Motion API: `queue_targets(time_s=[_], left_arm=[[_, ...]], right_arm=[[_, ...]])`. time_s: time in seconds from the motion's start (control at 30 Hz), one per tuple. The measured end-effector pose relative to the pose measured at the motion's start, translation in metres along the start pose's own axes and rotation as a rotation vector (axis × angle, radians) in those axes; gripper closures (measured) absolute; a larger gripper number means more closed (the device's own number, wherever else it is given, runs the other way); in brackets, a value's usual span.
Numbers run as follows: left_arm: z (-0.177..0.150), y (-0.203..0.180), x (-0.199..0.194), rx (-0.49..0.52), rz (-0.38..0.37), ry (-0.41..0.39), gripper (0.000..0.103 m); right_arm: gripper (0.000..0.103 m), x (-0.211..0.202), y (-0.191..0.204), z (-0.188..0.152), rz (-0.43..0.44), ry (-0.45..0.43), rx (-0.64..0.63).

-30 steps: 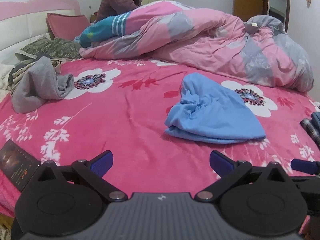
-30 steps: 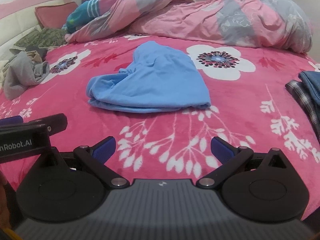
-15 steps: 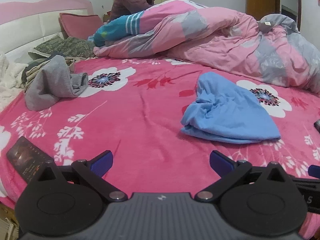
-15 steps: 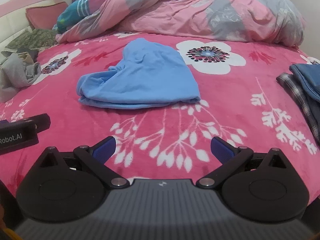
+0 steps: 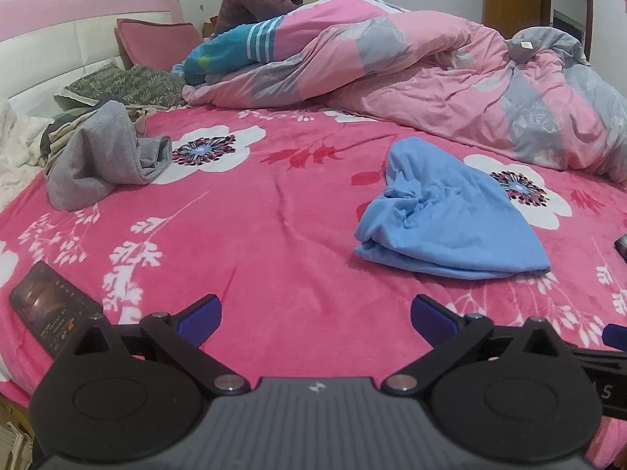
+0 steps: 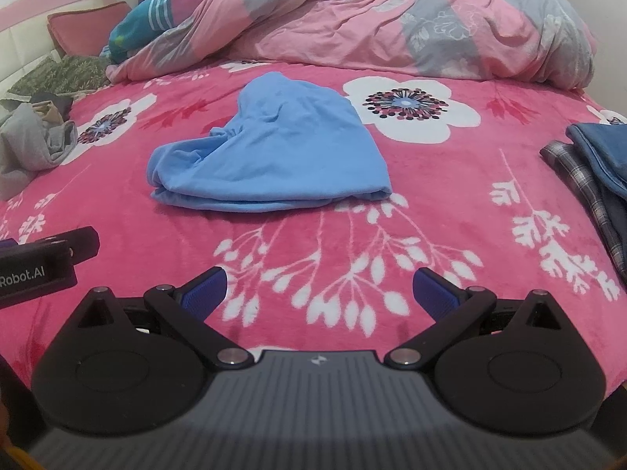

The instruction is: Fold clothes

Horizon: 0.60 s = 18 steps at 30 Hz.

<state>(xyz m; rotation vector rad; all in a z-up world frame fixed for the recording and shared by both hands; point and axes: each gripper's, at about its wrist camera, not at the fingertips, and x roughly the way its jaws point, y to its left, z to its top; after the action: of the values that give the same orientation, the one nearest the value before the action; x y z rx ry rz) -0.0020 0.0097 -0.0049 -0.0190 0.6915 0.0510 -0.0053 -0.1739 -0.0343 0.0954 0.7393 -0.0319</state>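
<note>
The folded light-blue garment (image 6: pixel 274 149) lies flat on the pink floral bed cover (image 6: pixel 431 211). Left claw (image 5: pixel 315 319): spread wide, empty, held above the cover on the near side of the garment and clear of it. Right claw (image 6: pixel 319 293): spread wide, empty, directly in front of the garment, not touching it. A grey garment (image 5: pixel 102 156) lies well left of the blue garment. Plaid and dark-blue clothes (image 6: pixel 588 172) lie well right of it. The crumpled pink-grey quilt (image 6: pixel 372 19) is heaped beyond it.
</note>
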Motion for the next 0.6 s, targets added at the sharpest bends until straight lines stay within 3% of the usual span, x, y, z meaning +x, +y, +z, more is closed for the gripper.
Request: queue_targets(time_s=[0.6], left_arm=[[0.0000, 0.0032, 0.0021, -0.014, -0.002, 0.008, 0.000]], right_arm=[[0.001, 0.0014, 0.0059, 0.0001, -0.002, 0.003, -0.011]])
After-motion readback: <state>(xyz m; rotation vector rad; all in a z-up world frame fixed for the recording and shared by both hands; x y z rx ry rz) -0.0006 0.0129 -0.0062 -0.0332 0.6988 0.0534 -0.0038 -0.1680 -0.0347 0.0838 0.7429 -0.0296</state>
